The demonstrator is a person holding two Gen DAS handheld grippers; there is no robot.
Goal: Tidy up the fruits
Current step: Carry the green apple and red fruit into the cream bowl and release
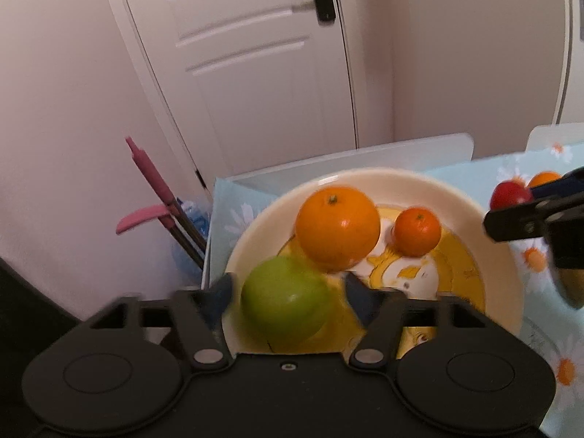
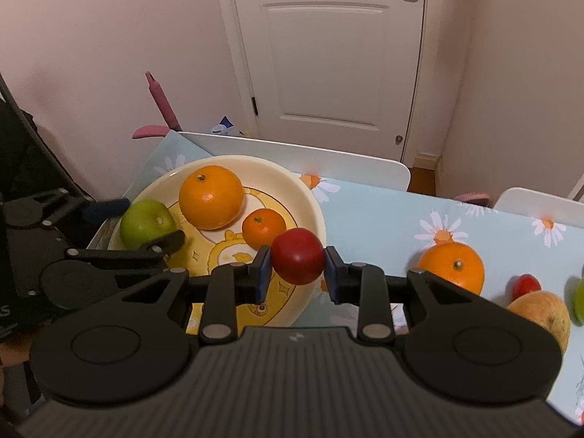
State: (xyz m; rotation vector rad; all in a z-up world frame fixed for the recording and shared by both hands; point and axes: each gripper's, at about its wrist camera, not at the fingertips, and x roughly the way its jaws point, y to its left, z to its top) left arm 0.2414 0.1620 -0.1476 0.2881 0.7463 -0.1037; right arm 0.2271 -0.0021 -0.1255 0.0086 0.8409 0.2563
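Left claw [image 1: 286, 297] sits over the near-left edge of the plate [image 1: 419, 182], jaws spread wide, green apple [image 1: 284, 297] right between them. No pad pressing on it as far as the blur lets me see; gap shows at both sides. From the right wrist cam the apple [image 2: 148, 222] rests in the plate at approx 9 o'clock, one left finger [image 2: 106, 208] behind it, the other in front.

Big orange [image 1: 337, 228] is in the plate too, at 1 o'clock from the apple, nearly touching it. Small mandarin [image 1: 417, 231] sits beside the big orange, at 3 o'clock of it.

Right claw [image 2: 297, 261] is clamped on a red apple [image 2: 297, 255], blue pads tight on both sides, fruit held up over the plate's rim [image 2: 317, 211] at approx 4 o'clock of the plate, just beside the mandarin [image 2: 263, 228].

On the desk [image 2: 383, 215], w/ daisy-print cloth, more fruit waits at 3 o'clock of the right claw: another orange [image 2: 452, 266], a small red fruit [image 2: 526, 284], a yellowish pear-like fruit [image 2: 544, 314] and a green one [image 2: 578, 301] cut off by the frame edge. White door [image 2: 328, 54] straight ahead at 12 o'clock.
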